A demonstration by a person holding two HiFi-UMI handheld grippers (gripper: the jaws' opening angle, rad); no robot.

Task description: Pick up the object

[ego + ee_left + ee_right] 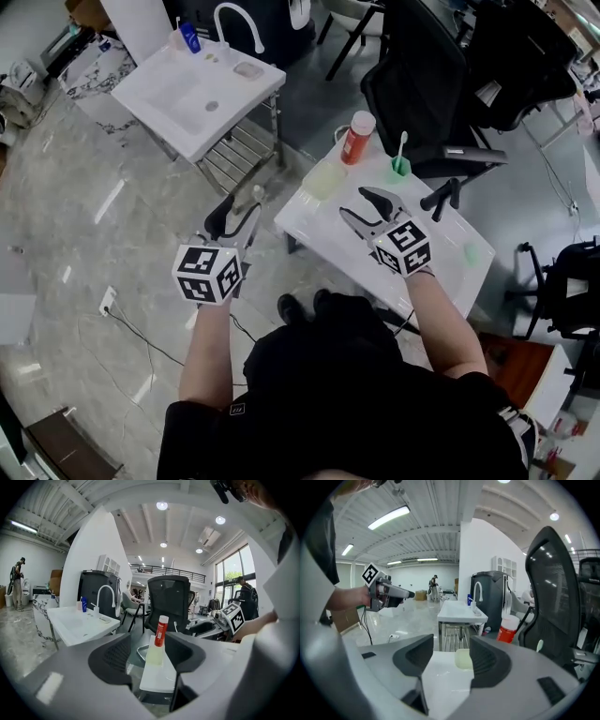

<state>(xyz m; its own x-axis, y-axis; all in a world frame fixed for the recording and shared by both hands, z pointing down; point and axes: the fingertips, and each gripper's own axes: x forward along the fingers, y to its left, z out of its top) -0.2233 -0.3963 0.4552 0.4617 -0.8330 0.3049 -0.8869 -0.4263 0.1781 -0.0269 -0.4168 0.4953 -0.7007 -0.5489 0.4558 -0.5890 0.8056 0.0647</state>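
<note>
Head view and both gripper views. The working surface is one small white tabletop (441,246) standing on a glossy grey marble-pattern floor (75,216) in an open, high-ceilinged room.

On the tabletop I count three upright things, all along its far edge:
- one red bottle (356,138) with a white cap, at the far left corner
- one pale yellow-green cup (324,178), just beside the bottle on the left edge
- one green cup (400,165) holding a white stick-like item, further along the far edge

A small green piece (472,252) lies near the tabletop's right edge; I cannot tell what it is. The task does not say which thing is meant, and neither claw touches any of them.

Off the tabletop's far left, well apart from it, stands one white sink unit (202,89) with a curved white tap and one blue bottle (190,37). One black office chair (422,84) stands just beyond the tabletop's far edge.

There are two claws:
- The left claw (241,206) hangs over the floor off the tabletop's left end. Its jaws are wide apart and empty, and I see the red bottle (161,630) and pale cup (154,652) through the gap.
- The right claw (352,202) is above the middle of the tabletop. Its jaws are also wide apart with nothing between them, and the pale cup (463,658) is ahead of them.
</note>
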